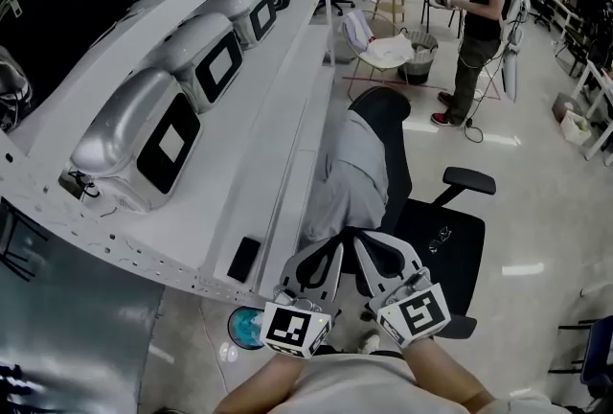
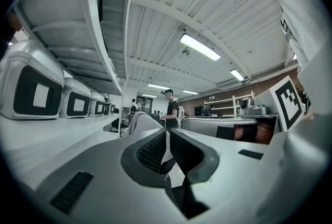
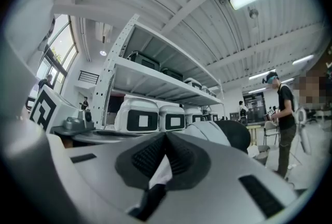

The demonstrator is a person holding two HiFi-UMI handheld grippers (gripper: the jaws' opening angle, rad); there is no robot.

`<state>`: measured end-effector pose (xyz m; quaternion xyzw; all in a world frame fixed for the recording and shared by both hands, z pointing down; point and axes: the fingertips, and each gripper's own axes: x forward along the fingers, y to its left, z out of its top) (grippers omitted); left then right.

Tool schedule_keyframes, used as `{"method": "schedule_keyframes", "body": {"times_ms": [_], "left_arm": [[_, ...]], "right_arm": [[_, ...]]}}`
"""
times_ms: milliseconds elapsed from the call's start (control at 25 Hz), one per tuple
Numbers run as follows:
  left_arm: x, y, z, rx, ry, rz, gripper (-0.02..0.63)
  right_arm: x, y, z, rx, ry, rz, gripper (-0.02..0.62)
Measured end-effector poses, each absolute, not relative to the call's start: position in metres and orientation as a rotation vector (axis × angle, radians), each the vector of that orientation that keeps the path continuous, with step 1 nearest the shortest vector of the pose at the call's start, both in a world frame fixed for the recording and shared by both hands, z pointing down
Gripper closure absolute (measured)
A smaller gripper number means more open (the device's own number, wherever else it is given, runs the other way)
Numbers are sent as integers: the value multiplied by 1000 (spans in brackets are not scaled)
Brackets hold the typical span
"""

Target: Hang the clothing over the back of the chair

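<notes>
Filling our view from 9 to 12 o'clock is the long white shelf rack (image 1: 278, 149), lined with rounded grey machines (image 1: 144, 139). The black office chair (image 1: 445, 244) stands at the centre, hard against the rack's edge, with its seat and armrest towards 3 o'clock. The grey clothing (image 1: 350, 172) already lies over the back of that chair, from the top edge down the side facing the rack, and its lower end hangs towards 6 o'clock, just ahead of our tools. The left gripper (image 2: 167, 133) and the right gripper (image 3: 166, 134) sit side by side at 6 o'clock, both pointing level at the chair, and each has its jaws pressed together. A pale sliver shows behind the meeting pads in each gripper view, and we cannot tell whether it is cloth or the floor beyond. We judge the draping itself done, with only the tidying left. The next move calls for a check that the clothing sits evenly and will not slide off towards the rack; if it is lopsided, one gripper must open, take the low hem and draw it straight.
</notes>
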<state>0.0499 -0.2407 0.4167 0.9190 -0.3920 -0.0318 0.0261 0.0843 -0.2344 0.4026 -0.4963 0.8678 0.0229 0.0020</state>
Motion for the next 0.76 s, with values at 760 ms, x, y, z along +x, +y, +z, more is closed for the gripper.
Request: {"method": "schedule_keyframes", "body": {"times_ms": [760], "left_arm": [[31,-248,421,2812,-1216,-118,578]], "right_arm": [[67,-239,406,-1568,2745,85,578]]}}
